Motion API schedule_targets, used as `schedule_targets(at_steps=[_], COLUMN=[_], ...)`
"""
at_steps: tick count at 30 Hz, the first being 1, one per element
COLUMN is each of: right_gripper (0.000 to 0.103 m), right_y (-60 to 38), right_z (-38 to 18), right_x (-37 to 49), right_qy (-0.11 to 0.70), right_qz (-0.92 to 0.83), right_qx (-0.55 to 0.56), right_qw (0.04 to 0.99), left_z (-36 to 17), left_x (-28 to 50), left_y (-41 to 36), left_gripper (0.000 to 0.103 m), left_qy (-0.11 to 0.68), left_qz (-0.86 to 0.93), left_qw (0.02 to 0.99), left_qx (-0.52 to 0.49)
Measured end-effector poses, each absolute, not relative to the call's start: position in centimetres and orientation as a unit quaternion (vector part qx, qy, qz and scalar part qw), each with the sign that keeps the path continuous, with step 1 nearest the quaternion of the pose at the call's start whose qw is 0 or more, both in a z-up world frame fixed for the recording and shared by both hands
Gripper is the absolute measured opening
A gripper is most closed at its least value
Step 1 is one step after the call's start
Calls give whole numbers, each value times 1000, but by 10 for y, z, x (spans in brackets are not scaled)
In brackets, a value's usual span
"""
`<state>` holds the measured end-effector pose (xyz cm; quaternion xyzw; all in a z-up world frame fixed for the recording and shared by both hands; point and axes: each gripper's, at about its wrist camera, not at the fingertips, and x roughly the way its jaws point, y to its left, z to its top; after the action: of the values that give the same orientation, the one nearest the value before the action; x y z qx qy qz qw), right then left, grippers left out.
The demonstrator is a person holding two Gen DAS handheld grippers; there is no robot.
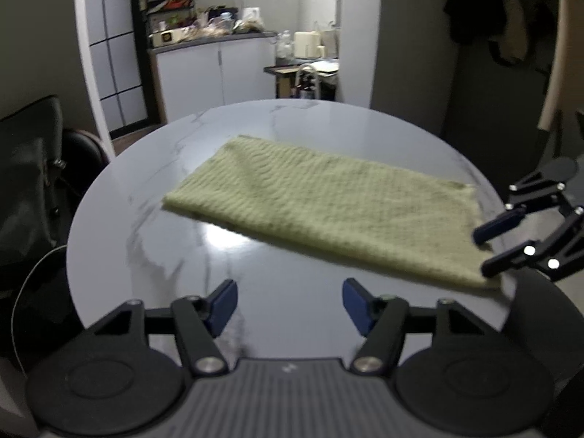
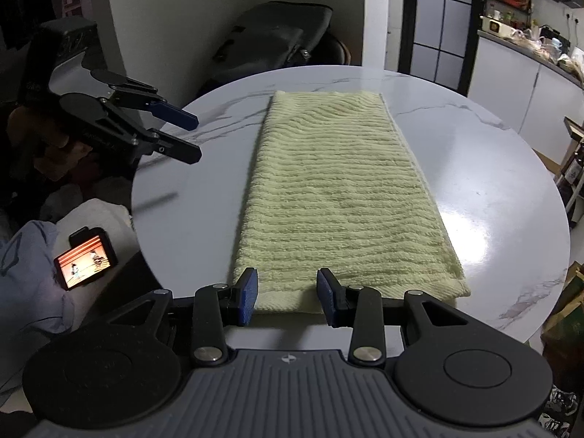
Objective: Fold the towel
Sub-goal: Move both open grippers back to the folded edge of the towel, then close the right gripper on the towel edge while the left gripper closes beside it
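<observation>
The right claw [image 2: 287,295], angled down at the tabletop [image 2: 492,189], stands partly open astride the near short end of the towel [image 2: 335,197]; whether its blue pads press the cloth cannot be told. The pale green towel lies flat as a long strip, its long axis running straight away from this claw across the round marble top. Off to the side, the left claw [image 1: 290,304] hovers wide apart over bare tabletop, holding nothing.

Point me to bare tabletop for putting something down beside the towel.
Free: marble table between the towel and the kitchen-side rim, and the strip on its other long side, under the left gripper. Crowded: the near towel end at the right gripper.
</observation>
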<state>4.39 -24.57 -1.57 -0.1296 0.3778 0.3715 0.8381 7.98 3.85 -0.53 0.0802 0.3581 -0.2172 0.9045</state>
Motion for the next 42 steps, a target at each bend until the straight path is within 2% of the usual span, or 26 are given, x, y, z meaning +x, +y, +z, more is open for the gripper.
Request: schedule_targets(at_steps=[1, 3, 18, 24, 42], right_gripper=[40, 40, 40, 40, 40], right_y=[-248, -255, -301, -313, -331], right_z=[-14, -10, 0, 9, -1], right_x=[44, 44, 56, 65, 92], right_qy=[374, 364, 362, 332, 340], right_qz=[373, 369, 352, 351, 425], right_qx=[-134, -148, -172, -186, -196], right_qw=[838, 843, 846, 855, 816], left_z=[-4, -2, -3, 5, 2], left_x=[77, 71, 58, 59, 60], left_y=[36, 29, -7, -17, -52], left_gripper=[79, 82, 82, 82, 82], left_qy=[354, 347, 335, 330, 346], left_qz=[-225, -239, -265, -268, -257], left_qw=[904, 903, 897, 897, 890], left_qx=[78, 82, 109, 122, 149])
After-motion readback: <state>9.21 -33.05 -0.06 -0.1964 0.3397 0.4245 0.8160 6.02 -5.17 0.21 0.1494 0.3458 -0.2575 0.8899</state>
